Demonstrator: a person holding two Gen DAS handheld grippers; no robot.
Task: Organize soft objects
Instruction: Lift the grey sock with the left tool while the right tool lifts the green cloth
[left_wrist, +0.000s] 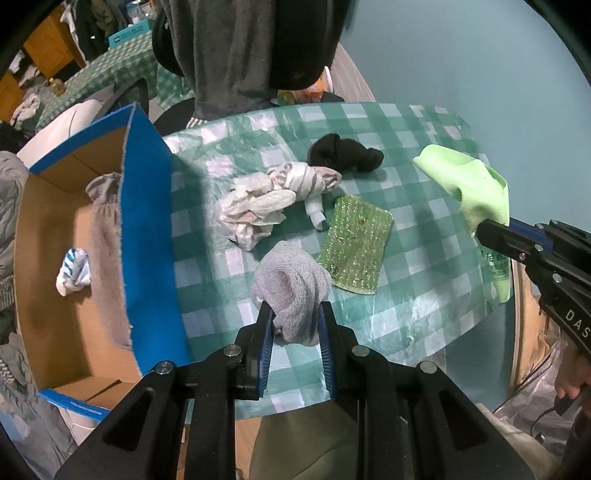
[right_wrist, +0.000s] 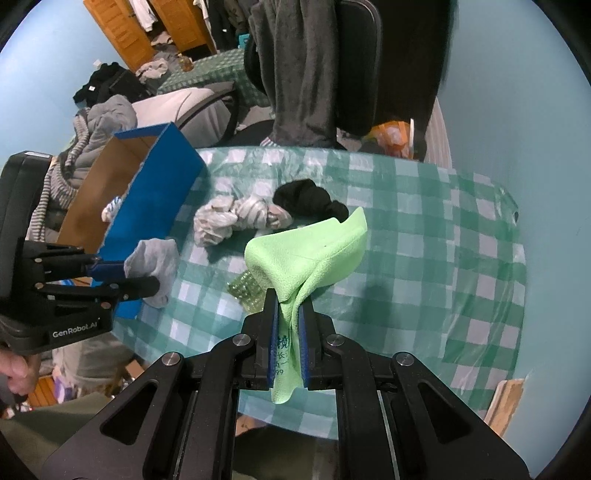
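My left gripper (left_wrist: 295, 314) is shut on a grey knitted sock (left_wrist: 290, 288) and holds it above the checked table (left_wrist: 424, 258), just right of the blue cardboard box (left_wrist: 147, 229). My right gripper (right_wrist: 289, 299) is shut on a light green cloth (right_wrist: 314, 247), lifted over the table; it also shows in the left wrist view (left_wrist: 476, 184). On the table lie a black sock (left_wrist: 343, 153), a crumpled pale cloth bundle (left_wrist: 273, 199) and a green glittery pad (left_wrist: 356, 247). The box holds a grey garment (left_wrist: 107, 221) and a blue-white sock (left_wrist: 74, 271).
A chair draped with dark clothes (left_wrist: 243, 48) stands at the table's far edge. Piles of clothes (right_wrist: 103, 122) lie beyond the box. A second checked table (left_wrist: 110, 70) stands further back. The blue wall (left_wrist: 461, 55) lies to the right.
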